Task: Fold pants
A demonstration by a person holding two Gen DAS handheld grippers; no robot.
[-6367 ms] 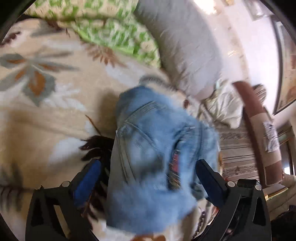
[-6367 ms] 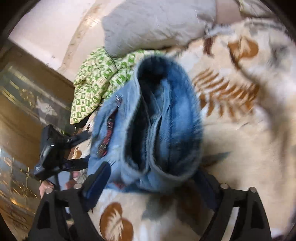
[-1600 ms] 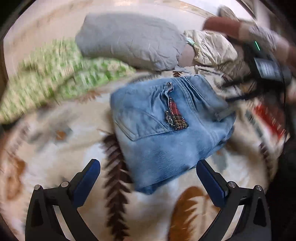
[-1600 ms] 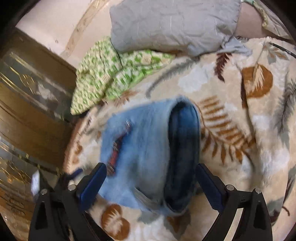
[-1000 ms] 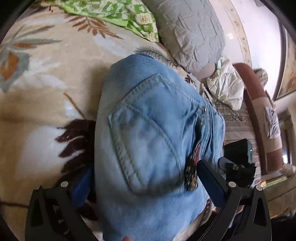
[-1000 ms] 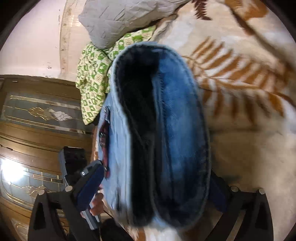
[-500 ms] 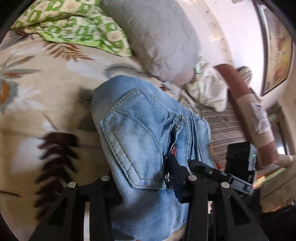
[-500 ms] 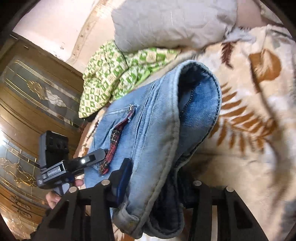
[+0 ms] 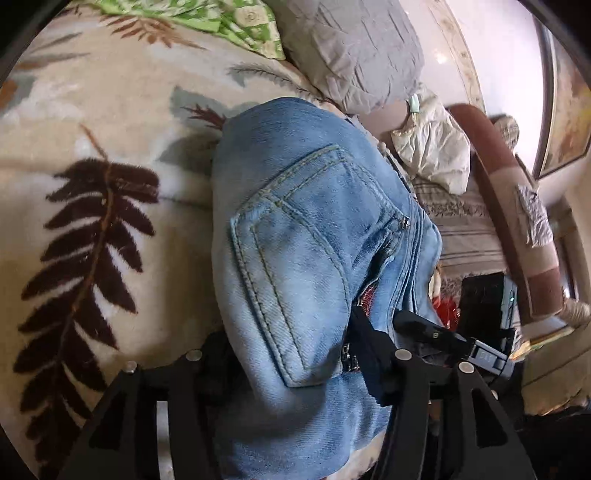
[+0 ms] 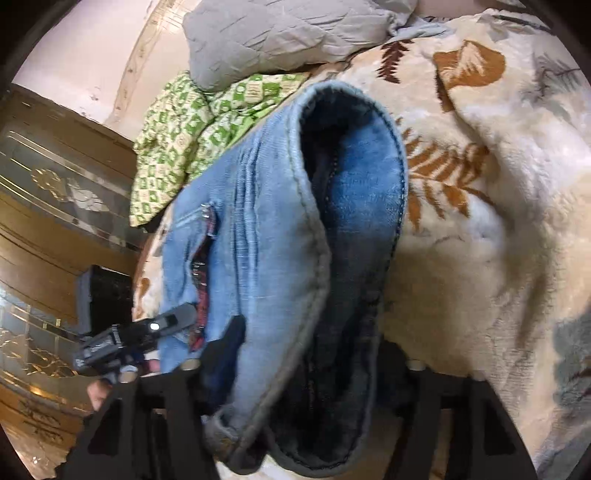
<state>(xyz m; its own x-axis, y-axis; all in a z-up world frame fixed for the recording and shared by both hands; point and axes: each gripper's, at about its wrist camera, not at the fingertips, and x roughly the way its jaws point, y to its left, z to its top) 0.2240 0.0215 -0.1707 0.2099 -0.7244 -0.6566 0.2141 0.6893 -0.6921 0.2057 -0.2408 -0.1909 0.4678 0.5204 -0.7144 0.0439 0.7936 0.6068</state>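
Both tools pinch the folded light-blue denim pants [image 9: 295, 258]: the left tool [image 9: 295, 354] clamps the edge below the stitched back pocket, the right tool [image 10: 306, 354] the thick waistband end (dark inside). The bundle sits on the cream leaf-patterned fleece blanket [image 9: 92, 122], near a grey quilted pillow [image 10: 280, 33].

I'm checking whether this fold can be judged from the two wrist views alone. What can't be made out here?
- Left wrist view: left gripper fingertips and their contact, buried under the folded jeans.
- Right wrist view: right gripper fingertips, hidden by the denim bundle.
- Either view: whether the jeans' underside rests on the leaf-print blanket.
- Jeans' near edge, cut off at both frames' bottoms.
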